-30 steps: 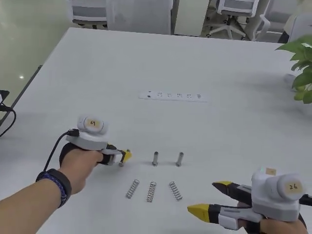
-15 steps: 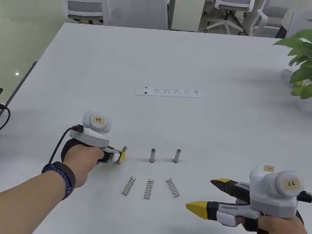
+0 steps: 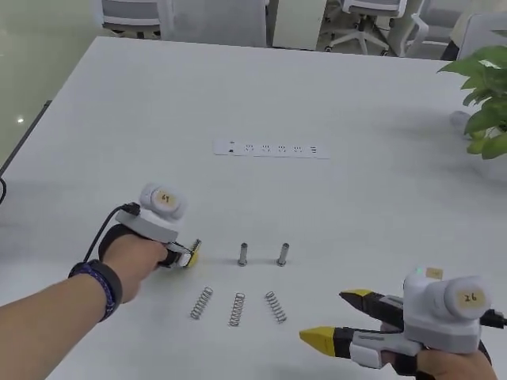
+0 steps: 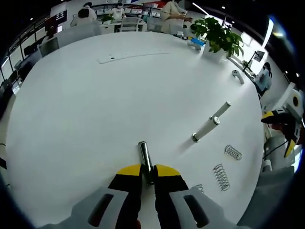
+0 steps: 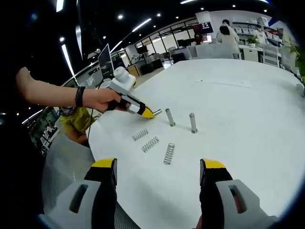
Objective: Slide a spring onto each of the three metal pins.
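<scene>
Pins: middle pin upright on tabletop; second pin just right of it; third pin, left of it, clamped in left hand-held gripper. Springs, three, lying nearer than middle pin. Right hand-held gripper, jaws apart, nearer and right of it.

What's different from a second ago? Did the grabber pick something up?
The left gripper, shut on the leftmost pin, seems to have tipped it: its end now pokes up past the yellow jaws instead of below them. The right gripper stayed open. The three springs and other two pins haven't moved; only the camera shifted.
</scene>
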The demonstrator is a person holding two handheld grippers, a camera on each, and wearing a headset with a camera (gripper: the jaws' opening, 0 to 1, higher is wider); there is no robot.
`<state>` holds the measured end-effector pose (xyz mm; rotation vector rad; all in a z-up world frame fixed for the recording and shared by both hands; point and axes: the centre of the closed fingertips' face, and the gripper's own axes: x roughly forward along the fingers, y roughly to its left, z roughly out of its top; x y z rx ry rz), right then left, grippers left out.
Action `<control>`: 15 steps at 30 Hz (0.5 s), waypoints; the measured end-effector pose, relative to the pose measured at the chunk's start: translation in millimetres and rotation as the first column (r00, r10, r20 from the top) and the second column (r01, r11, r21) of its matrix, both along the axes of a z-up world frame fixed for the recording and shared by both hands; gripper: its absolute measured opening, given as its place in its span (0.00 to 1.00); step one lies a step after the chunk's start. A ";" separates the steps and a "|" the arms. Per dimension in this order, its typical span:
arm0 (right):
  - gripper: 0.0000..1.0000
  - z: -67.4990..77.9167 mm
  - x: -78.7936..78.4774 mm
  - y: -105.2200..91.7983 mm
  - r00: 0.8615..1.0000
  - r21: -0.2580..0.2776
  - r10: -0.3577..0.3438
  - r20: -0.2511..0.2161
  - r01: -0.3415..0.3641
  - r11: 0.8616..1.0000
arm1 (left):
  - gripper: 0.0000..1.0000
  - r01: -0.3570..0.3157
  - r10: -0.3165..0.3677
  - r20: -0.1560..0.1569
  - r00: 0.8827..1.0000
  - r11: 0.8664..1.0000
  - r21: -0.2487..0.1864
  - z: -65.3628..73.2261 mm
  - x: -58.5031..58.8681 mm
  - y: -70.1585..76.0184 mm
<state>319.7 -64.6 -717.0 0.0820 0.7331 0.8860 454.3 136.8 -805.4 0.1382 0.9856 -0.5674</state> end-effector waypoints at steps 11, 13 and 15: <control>0.69 0.0 1.3 2.3 1.000 0.000 0.006 0.000 -0.006 1.000 | 0.00 0.146 -0.147 -0.002 0.989 0.982 0.122 -2.8 -0.3 3.3; 0.69 0.1 1.2 2.9 1.000 0.000 0.007 0.000 -0.007 1.000 | 0.01 0.171 -0.172 -0.007 0.985 0.975 0.143 -3.5 -0.1 2.6; 0.69 0.1 1.2 3.3 1.000 0.001 0.008 0.000 -0.008 1.000 | 0.02 0.206 -0.206 -0.019 0.978 0.966 0.157 -4.1 -1.2 0.7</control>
